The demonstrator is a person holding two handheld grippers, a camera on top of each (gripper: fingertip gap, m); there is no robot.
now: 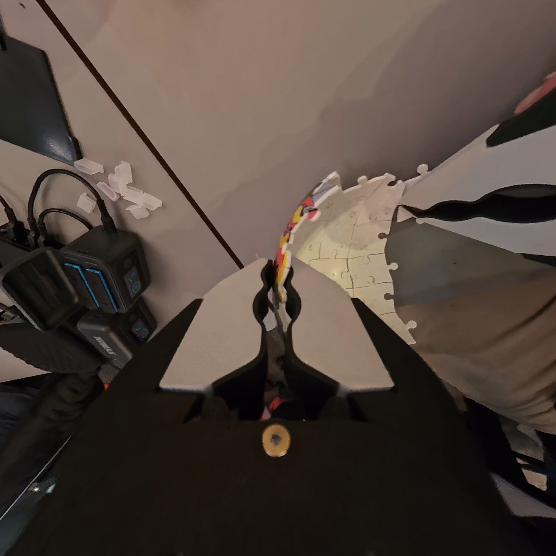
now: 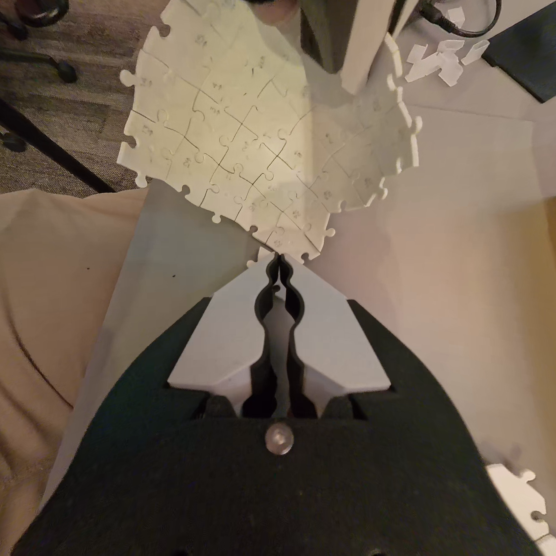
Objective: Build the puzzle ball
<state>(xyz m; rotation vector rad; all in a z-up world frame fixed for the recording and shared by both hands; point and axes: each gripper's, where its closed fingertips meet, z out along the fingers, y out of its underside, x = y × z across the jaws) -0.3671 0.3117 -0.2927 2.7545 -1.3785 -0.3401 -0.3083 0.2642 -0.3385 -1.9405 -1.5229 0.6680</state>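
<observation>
Curved puzzle shell (image 2: 240,135) held off the table (image 2: 421,270), pinched at opposite rims: left gripper (image 1: 278,270) clamped on coloured edge, right gripper (image 2: 279,258) closed on lower tip; hollow side toward right gripper.

Dim, warm indoor light; a yellowish glow pools on the puzzle shell (image 2: 240,135). Frame edges bend and blur softly.

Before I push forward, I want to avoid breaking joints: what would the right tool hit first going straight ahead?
The right tool, shut on the shell's lower edge, would press straight into the curved puzzle shell itself; the left tool lies beyond, depth unclear.
</observation>
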